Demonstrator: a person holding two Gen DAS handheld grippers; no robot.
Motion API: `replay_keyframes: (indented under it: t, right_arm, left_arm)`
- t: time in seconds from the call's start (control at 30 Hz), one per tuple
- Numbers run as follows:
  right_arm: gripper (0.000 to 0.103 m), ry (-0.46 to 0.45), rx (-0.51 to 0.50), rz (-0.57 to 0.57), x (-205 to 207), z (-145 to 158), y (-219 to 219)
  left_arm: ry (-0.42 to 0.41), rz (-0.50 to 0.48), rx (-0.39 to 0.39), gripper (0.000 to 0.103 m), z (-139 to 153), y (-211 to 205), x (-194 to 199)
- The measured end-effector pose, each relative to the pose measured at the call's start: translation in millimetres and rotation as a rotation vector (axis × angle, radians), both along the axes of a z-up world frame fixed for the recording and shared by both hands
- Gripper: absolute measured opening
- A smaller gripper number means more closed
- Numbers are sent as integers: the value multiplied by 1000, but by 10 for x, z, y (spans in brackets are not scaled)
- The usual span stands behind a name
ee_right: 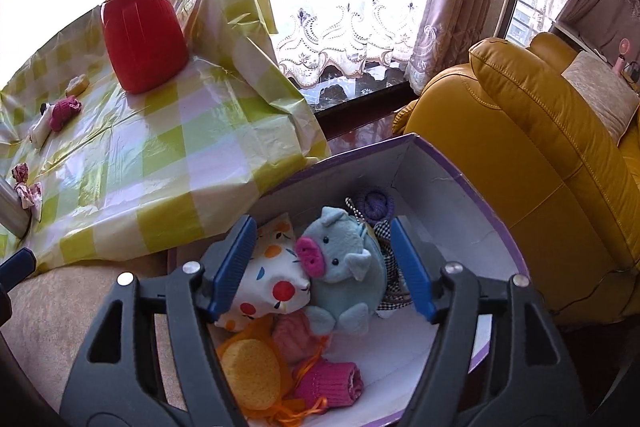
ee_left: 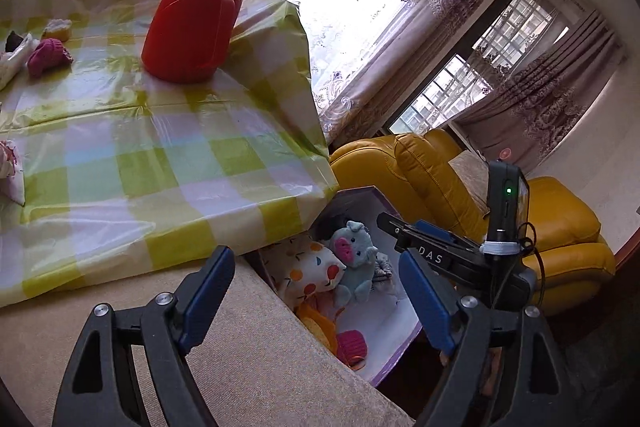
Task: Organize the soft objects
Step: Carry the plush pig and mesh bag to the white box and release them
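Observation:
A purple-rimmed white box [ee_right: 448, 187] beside the table holds a blue plush pig [ee_right: 344, 267], a spotted white pouch [ee_right: 272, 279], a yellow sponge [ee_right: 252, 371], a pink knit piece [ee_right: 328, 383] and checked cloth. The box also shows in the left wrist view [ee_left: 384, 323]. My right gripper [ee_right: 324, 263] is open and empty just above the pig. My left gripper [ee_left: 316, 291] is open and empty over the beige surface by the table edge. A pink knit item [ee_left: 48, 57], a yellow piece [ee_left: 58, 29] and a floral cloth [ee_right: 26, 187] lie on the table.
A red thermos [ee_left: 196, 15] stands on the green checked tablecloth [ee_left: 160, 155]. A yellow leather sofa [ee_right: 540, 167] sits right of the box. The right gripper's body [ee_left: 480, 251] shows in the left wrist view. Curtains and windows are behind.

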State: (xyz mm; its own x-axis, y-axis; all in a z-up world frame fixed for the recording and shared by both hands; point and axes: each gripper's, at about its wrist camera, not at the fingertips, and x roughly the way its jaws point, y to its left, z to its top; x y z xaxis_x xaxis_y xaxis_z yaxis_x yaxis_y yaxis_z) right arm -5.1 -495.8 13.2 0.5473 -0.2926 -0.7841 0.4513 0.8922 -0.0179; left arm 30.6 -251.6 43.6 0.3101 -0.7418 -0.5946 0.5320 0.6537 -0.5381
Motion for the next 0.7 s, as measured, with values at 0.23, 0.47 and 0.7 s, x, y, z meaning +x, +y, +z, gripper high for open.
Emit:
replay_keyframes:
  t: [0.23, 0.47, 0.7]
  right_arm:
    - [72, 11, 17, 76, 117, -48, 265]
    - [72, 5, 17, 169, 307, -20, 600]
    - [73, 16, 22, 253, 493, -27, 939]
  left_arm:
    - [-17, 144, 27, 85, 15, 569, -15]
    - [-8, 333, 83, 85, -11, 1281, 24]
    - [47, 515, 234, 85, -133, 1793, 120]
